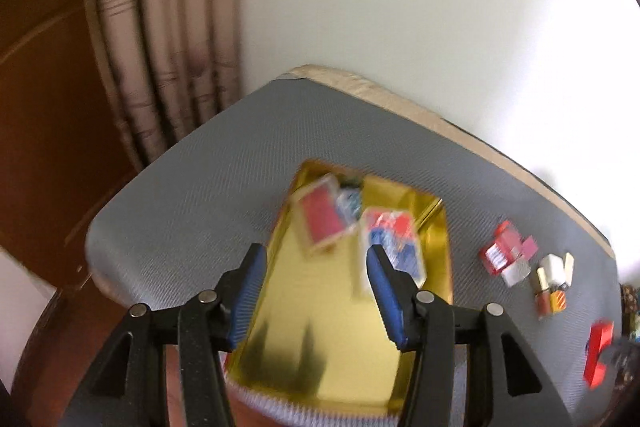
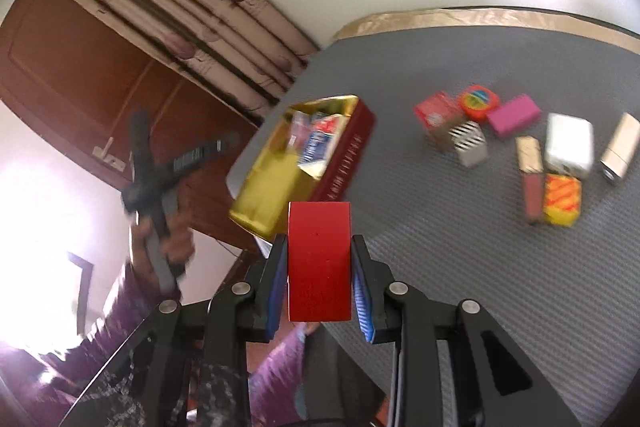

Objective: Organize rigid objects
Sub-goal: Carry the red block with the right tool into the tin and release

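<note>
The left wrist view looks steeply down, close over the gold tin (image 1: 340, 307) at lower centre. The right wrist view faces it from farther right; both apparently share the grey mat (image 2: 440, 247).

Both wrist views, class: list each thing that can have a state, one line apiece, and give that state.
Left gripper: open, empty, above the tin.
Right gripper: shut on the red block.
Gold tin: lid off, partly filled.
Card packs: lying inside the tin.
Small boxes: loose on the grey mat, outside the tin.
White box: lying flat on the mat.
</note>
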`<action>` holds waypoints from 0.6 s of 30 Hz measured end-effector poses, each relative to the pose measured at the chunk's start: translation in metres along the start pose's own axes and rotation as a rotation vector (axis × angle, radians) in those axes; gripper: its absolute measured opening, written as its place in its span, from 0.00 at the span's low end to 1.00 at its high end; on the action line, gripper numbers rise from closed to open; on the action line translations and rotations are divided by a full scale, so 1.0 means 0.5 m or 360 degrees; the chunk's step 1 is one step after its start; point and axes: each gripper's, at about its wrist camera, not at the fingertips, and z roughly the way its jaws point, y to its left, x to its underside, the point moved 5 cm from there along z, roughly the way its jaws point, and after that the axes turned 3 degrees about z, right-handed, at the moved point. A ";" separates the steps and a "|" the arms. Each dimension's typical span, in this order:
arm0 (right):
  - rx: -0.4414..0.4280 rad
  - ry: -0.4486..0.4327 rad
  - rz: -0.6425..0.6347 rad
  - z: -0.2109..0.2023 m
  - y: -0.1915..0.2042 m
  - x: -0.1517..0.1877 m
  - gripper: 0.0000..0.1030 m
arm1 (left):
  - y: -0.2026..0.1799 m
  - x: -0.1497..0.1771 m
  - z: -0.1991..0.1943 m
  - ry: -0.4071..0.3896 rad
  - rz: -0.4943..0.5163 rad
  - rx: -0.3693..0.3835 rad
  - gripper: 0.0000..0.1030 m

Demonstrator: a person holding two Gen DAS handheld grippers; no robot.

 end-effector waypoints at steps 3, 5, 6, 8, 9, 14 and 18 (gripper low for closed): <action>-0.0062 0.0036 0.0007 0.047 0.034 -0.025 0.27 | 0.031 0.057 -0.034 -0.0019 -0.0070 -0.0109 0.51; -0.0067 0.0060 0.0002 0.077 0.054 -0.039 0.28 | 0.050 0.089 -0.057 -0.0054 -0.0115 -0.0163 0.52; -0.0079 0.0084 -0.0003 0.102 0.071 -0.050 0.27 | 0.061 0.102 -0.065 -0.0079 -0.0130 -0.0208 0.52; -0.0080 0.0117 -0.0012 0.137 0.095 -0.064 0.27 | 0.075 0.113 -0.077 -0.0121 -0.0133 -0.0270 0.51; -0.0079 0.0137 -0.0024 0.163 0.114 -0.075 0.27 | 0.079 0.117 -0.085 -0.0146 -0.0123 -0.0305 0.52; -0.0045 0.0225 -0.0096 0.275 0.185 -0.111 0.27 | 0.075 0.123 -0.097 -0.0247 -0.0028 -0.0409 0.52; 0.0012 0.0295 -0.0097 0.370 0.203 -0.130 0.27 | 0.069 0.135 -0.085 -0.0216 -0.0004 -0.0355 0.52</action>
